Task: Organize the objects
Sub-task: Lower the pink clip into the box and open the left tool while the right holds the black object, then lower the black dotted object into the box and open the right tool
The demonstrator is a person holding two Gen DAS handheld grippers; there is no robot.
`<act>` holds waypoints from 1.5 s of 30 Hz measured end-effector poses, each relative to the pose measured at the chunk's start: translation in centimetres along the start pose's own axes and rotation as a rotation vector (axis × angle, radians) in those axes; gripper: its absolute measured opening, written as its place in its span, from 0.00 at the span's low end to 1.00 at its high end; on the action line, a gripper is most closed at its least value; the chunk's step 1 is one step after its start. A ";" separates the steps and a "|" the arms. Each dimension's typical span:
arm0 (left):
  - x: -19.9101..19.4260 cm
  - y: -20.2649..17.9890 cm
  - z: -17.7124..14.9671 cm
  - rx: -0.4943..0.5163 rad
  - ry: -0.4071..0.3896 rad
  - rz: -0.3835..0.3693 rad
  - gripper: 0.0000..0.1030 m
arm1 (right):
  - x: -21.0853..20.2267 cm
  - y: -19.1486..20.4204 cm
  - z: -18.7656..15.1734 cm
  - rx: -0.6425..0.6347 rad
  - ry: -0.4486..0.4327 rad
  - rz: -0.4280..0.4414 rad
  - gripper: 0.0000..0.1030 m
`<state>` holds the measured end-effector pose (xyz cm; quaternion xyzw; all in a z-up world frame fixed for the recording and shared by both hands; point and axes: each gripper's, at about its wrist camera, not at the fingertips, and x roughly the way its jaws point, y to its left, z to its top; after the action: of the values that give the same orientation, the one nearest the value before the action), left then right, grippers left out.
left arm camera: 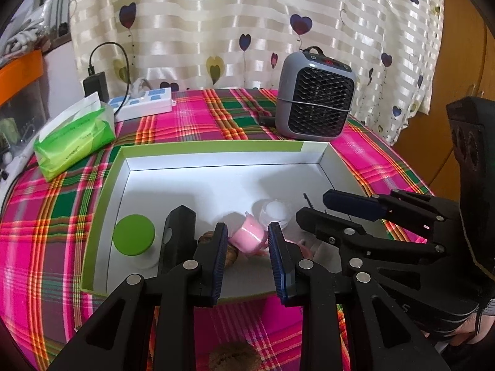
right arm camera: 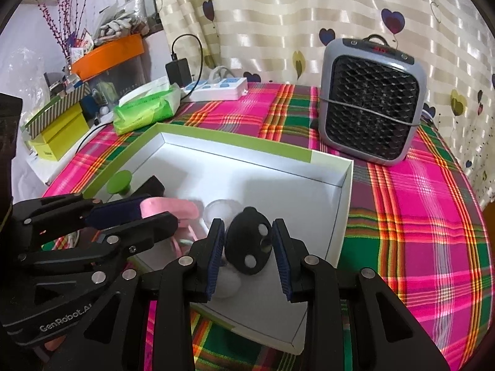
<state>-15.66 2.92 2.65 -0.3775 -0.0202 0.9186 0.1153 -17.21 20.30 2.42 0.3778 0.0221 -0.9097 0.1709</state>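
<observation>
**Both grippers working over the box**

The box (left arm camera: 108, 185) is sitting mid-desk (left arm camera: 46, 216) as the collecting tray. At six o'clock inside it, the left gripper (left arm camera: 247, 247) is holding a pink roll (left arm camera: 249, 238) between narrow fingers. The right gripper (right arm camera: 249, 253) is straddling a black oval piece (right arm camera: 249, 241), its fingers slightly apart, seemingly letting go.

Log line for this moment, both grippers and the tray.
left gripper: pink cup between jaws, grip unclear | right gripper: open round black oval piece | white shallow box: green-lidded jar inside
</observation>
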 end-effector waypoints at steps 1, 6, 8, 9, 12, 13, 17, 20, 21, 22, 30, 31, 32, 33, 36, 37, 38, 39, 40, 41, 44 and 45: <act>-0.1 0.0 0.0 -0.002 -0.002 0.000 0.24 | 0.0 0.0 0.0 0.000 -0.002 0.000 0.36; -0.7 -0.1 -0.3 -0.008 -0.008 0.009 0.24 | -0.9 0.2 -0.1 0.000 -0.023 0.006 0.37; -1.0 -0.1 -0.5 -0.007 -0.013 0.015 0.24 | -1.2 0.4 -0.2 -0.001 -0.029 0.007 0.37; -1.2 -0.1 -0.5 -0.006 -0.016 0.018 0.24 | -1.4 0.5 -0.3 -0.001 -0.032 0.010 0.37; -1.7 0.0 -0.8 -0.006 -0.023 0.025 0.24 | -1.9 0.9 -0.6 -0.008 -0.042 0.016 0.37; -2.0 0.0 -0.9 -0.006 -0.027 0.026 0.24 | -2.0 1.1 -0.6 -0.011 -0.044 0.017 0.37; -2.9 0.2 -1.1 -0.011 -0.045 0.029 0.24 | -2.8 1.8 -1.1 -0.029 -0.054 0.028 0.37; -3.5 0.6 -1.2 -0.021 -0.058 0.038 0.24 | -3.1 2.0 -1.6 -0.032 -0.053 0.034 0.37; -3.6 0.8 -1.2 -0.026 -0.060 0.041 0.24 | -3.1 2.0 -1.8 -0.028 -0.050 0.035 0.37; -3.7 1.1 -1.1 -0.031 -0.063 0.045 0.24 | -3.1 2.0 -1.9 -0.027 -0.047 0.037 0.37; -4.4 3.0 -1.4 -0.089 -0.076 0.069 0.24 | -3.8 2.4 -2.6 -0.028 -0.056 0.050 0.37; -4.5 3.1 -1.5 -0.093 -0.075 0.070 0.24 | -3.9 2.5 -2.7 -0.031 -0.056 0.053 0.37; -4.5 3.2 -1.7 -0.094 -0.073 0.069 0.24 | -4.0 2.8 -2.8 -0.038 -0.058 0.056 0.37; -4.6 3.2 -1.9 -0.096 -0.071 0.066 0.24 | -4.0 2.9 -2.8 -0.042 -0.059 0.058 0.37; -4.9 3.0 -2.4 -0.095 -0.071 0.056 0.24 | -4.3 3.5 -3.1 -0.063 -0.065 0.071 0.37; -5.1 2.9 -2.6 -0.095 -0.072 0.055 0.24 | -4.4 3.7 -3.2 -0.068 -0.066 0.076 0.37; -5.2 2.9 -2.8 -0.096 -0.073 0.052 0.24 | -4.4 3.8 -3.3 -0.074 -0.067 0.082 0.37; -5.3 2.8 -3.0 -0.095 -0.073 0.050 0.24 | -4.4 4.0 -3.3 -0.077 -0.068 0.086 0.37; -5.5 2.7 -3.2 -0.093 -0.074 0.052 0.24 | -4.5 4.0 -3.4 -0.079 -0.069 0.089 0.37; -5.6 2.7 -3.3 -0.092 -0.074 0.053 0.24 | -4.5 4.2 -3.5 -0.082 -0.068 0.094 0.37; -5.7 2.5 -3.8 -0.089 -0.068 0.052 0.24 | -4.5 4.4 -3.6 -0.084 -0.066 0.103 0.37; -5.8 2.5 -4.0 -0.088 -0.066 0.054 0.24 | -4.4 4.5 -3.7 -0.086 -0.065 0.106 0.37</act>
<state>-9.40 -1.02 3.50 -0.3521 -0.0540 0.9316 0.0731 -10.32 18.01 3.28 0.3409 0.0354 -0.9095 0.2353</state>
